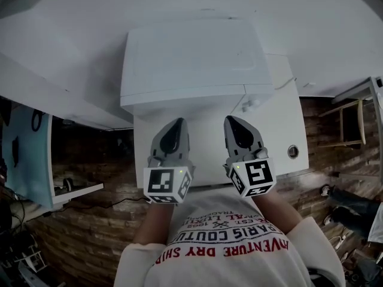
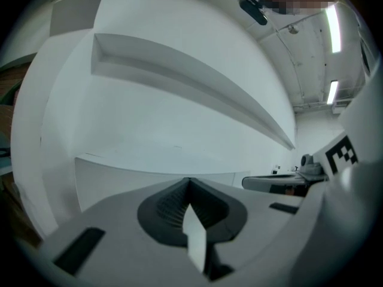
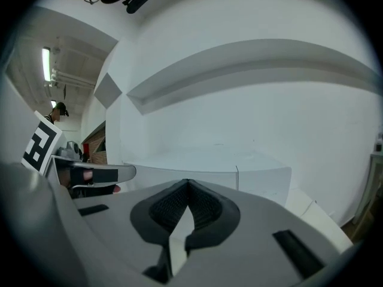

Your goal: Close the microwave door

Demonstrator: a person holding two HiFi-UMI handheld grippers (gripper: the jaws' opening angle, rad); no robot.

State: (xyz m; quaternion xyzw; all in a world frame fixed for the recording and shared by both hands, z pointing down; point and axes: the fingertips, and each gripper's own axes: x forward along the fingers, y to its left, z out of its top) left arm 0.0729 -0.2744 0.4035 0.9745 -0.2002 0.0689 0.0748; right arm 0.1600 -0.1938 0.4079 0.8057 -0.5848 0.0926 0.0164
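Note:
The white microwave (image 1: 194,61) stands on a white table (image 1: 281,130), seen from above; its front face is foreshortened and no door stands out from it. In the gripper views it is a plain white box (image 2: 143,169) (image 3: 203,166) just ahead of the jaws. My left gripper (image 1: 178,122) and right gripper (image 1: 233,119) hover side by side in front of it, near its front edge, apart from it. Both are shut with nothing between their jaws (image 2: 189,182) (image 3: 188,183).
A cable (image 1: 286,84) runs off the microwave's right side, and a round fitting (image 1: 292,151) sits in the table top. A wooden stool (image 1: 350,124) stands right, a pale blue panel (image 1: 24,154) left. White walls lie behind; the floor has a brick pattern.

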